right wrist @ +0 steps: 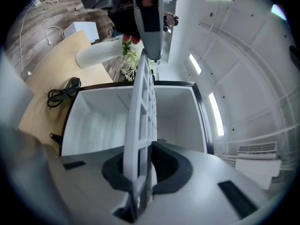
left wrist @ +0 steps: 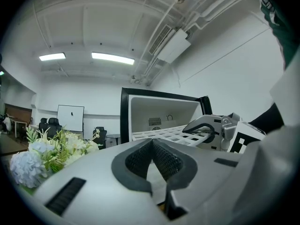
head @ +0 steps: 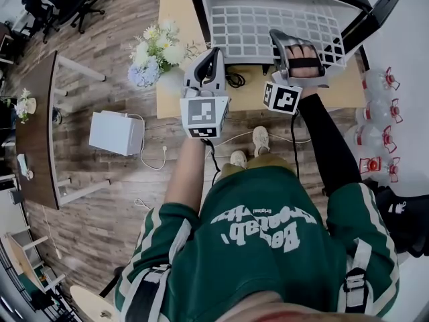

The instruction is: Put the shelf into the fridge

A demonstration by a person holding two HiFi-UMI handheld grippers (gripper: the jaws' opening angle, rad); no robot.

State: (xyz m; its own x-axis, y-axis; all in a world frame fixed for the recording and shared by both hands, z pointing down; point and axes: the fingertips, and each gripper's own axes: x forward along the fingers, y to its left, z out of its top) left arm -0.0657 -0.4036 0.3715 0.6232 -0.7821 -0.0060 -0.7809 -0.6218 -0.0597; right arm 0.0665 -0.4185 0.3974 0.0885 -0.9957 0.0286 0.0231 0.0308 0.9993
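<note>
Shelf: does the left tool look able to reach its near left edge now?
Probably yes. The left tool is close beside the shelf with nothing between, and the right tool grips it farther right. The left jaws are together, so they must open first.

shelf (head: 268, 29): white grid | fridge (left wrist: 124, 121): black frame | flowers (head: 155, 52): white, blue | table (head: 175, 19): tan

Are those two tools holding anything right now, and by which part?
The right gripper grips the white shelf by its near edge; the left gripper holds nothing.
</note>
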